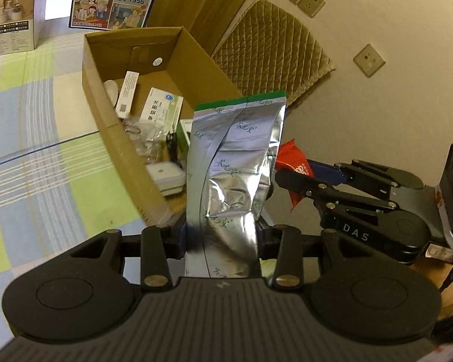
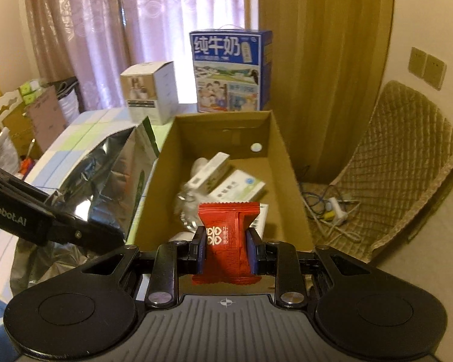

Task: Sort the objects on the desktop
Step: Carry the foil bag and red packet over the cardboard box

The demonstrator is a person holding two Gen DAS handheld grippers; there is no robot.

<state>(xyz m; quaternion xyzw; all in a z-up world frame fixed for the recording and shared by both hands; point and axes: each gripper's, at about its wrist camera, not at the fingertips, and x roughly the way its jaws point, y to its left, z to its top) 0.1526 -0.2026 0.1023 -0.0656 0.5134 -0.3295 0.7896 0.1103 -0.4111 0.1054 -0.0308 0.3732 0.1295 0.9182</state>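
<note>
My left gripper [image 1: 222,235] is shut on a silver foil pouch [image 1: 235,163] with a green top edge, held upright near the cardboard box's [image 1: 105,102] near end. The pouch also shows in the right wrist view [image 2: 105,169], at the left. My right gripper [image 2: 226,244] is shut on a red snack packet [image 2: 228,229], held over the near end of the open cardboard box [image 2: 290,163]. The right gripper [image 1: 290,178] and the red packet [image 1: 293,157] show at the right of the left wrist view. Inside the box lie white medicine cartons [image 1: 160,108], a clear plastic bag [image 1: 145,135] and a small white case [image 1: 166,175].
The box sits on a table with a green, blue and white checked cloth [image 1: 30,150]. A blue milk carton case [image 2: 229,69] and a small white product box [image 2: 151,90] stand behind it. A quilted chair [image 2: 407,157] and a power strip [image 2: 335,208] are at the right.
</note>
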